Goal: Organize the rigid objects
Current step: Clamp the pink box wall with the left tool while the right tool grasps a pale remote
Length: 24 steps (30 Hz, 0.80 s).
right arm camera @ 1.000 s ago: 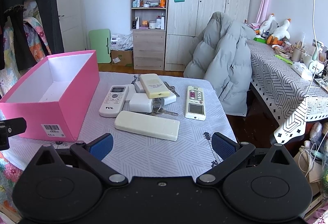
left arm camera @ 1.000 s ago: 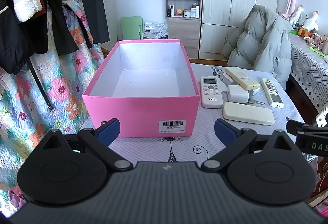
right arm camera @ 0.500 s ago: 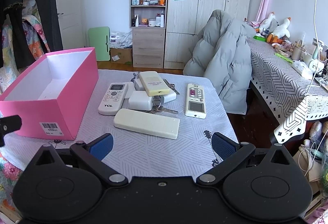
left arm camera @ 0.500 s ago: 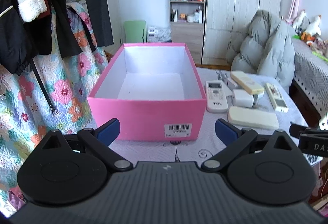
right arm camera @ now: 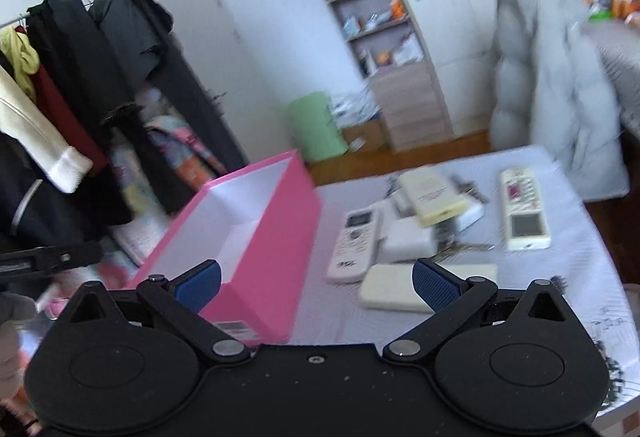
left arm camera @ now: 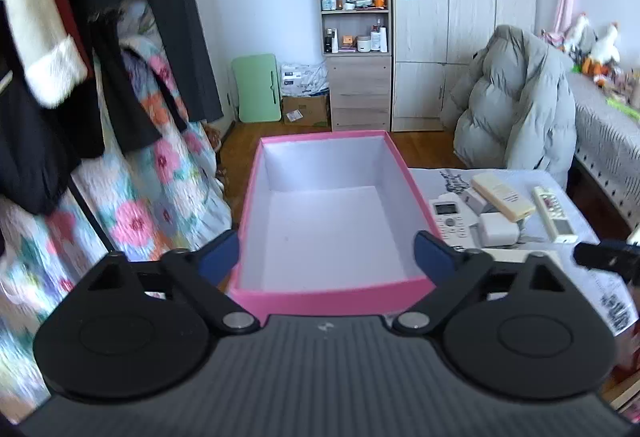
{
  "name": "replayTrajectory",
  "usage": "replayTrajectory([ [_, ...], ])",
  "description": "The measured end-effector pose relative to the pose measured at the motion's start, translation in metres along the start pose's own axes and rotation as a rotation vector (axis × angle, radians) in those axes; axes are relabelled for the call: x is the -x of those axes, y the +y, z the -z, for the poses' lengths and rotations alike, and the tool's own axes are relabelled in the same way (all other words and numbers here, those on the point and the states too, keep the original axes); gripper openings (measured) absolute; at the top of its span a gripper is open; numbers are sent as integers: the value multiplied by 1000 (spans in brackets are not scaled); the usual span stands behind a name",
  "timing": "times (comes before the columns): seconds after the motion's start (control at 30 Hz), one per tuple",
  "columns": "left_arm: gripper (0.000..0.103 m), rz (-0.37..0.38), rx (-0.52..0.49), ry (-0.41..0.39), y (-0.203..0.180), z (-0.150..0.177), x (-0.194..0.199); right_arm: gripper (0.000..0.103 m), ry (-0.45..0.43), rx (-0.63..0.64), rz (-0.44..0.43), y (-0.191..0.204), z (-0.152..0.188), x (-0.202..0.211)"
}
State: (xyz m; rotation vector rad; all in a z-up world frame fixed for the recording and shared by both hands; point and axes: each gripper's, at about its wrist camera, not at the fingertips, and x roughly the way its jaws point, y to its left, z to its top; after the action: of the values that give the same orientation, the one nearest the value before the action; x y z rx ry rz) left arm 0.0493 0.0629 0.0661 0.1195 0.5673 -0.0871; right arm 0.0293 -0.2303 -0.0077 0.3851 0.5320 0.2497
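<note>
An empty pink box [left arm camera: 332, 295] with a white inside stands on the table's left part. My left gripper [left arm camera: 326, 253] hovers over its near wall, jaws closing, its pads pressing on nothing. To the right of the box lie a white TCL remote [left arm camera: 450, 221], a cream remote [left arm camera: 502, 195], a white remote with a display [left arm camera: 554, 213] and a white adapter [left arm camera: 498, 233]. My right gripper [right arm camera: 316, 283] stands open and empty, tilted, between the pink box [right arm camera: 272, 237] and a long cream case [right arm camera: 394, 291]. The TCL remote [right arm camera: 356, 245] lies just beyond it.
Keys [right arm camera: 460, 249] lie among the remotes on the patterned tablecloth [right arm camera: 560, 277]. Hanging coats and a floral quilt [left arm camera: 132, 197] crowd the left side. A grey puffer jacket [left arm camera: 516, 109] sits behind the table, with shelves and wardrobes at the back wall.
My left gripper has risen and come closer, so it now looks down into the box, its jaws a little narrower. The right gripper has swung left and rolled toward the box.
</note>
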Motion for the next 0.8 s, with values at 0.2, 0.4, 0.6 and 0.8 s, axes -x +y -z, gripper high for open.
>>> replayTrajectory([
  [0.2, 84, 50, -14, -43, 21, -17, -7, 103, 3, 129, 44, 11, -14, -4],
  [0.4, 84, -99, -64, -58, 39, -34, -42, 103, 21, 121, 51, 0, -38, -10],
  [0.6, 84, -118, 36, 134, 79, -44, -120, 103, 13, 144, 66, -5, -50, -24],
  [0.8, 84, -120, 20, 187, 75, -17, -164, 103, 47, 187, 95, -4, -48, -53],
])
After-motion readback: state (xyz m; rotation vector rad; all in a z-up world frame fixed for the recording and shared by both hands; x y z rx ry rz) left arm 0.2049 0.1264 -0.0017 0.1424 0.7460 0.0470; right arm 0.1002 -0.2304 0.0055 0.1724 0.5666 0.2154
